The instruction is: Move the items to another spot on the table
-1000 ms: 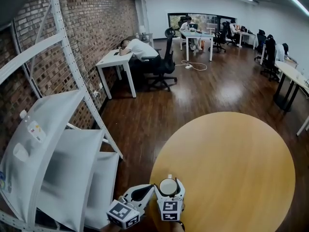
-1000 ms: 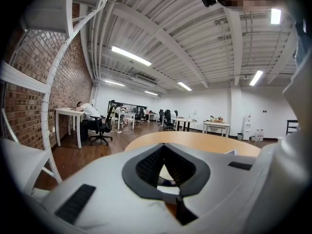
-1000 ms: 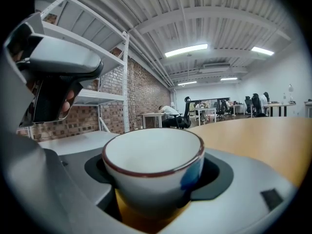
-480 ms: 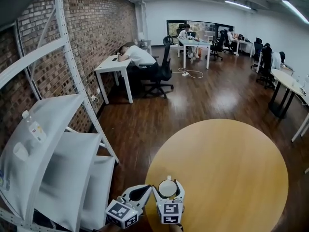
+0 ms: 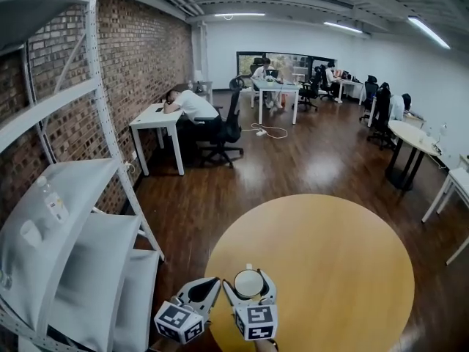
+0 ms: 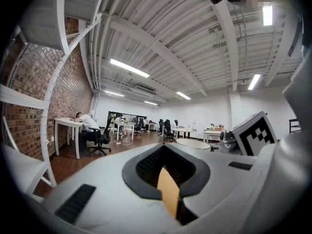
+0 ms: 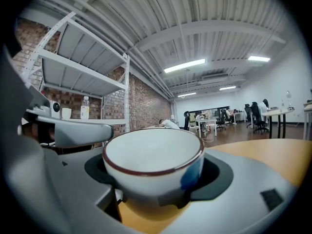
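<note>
A white bowl with a dark red rim sits between the jaws of my right gripper, which is shut on it. In the head view the white bowl is held over the near edge of the round wooden table, in the right gripper. My left gripper hangs just to its left, beyond the table's edge, with its jaws closed together and nothing between them. In the left gripper view the left gripper shows only a thin slit between the pads.
A white metal shelf rack stands close on the left, with a bottle on it. Dark wooden floor lies around the table. Desks, office chairs and several seated people fill the far room. Another round table stands at the right.
The head view has tilted up and shifted, so the table sits lower and more to the left. Both grippers keep their places relative to each other, the bowl still held.
</note>
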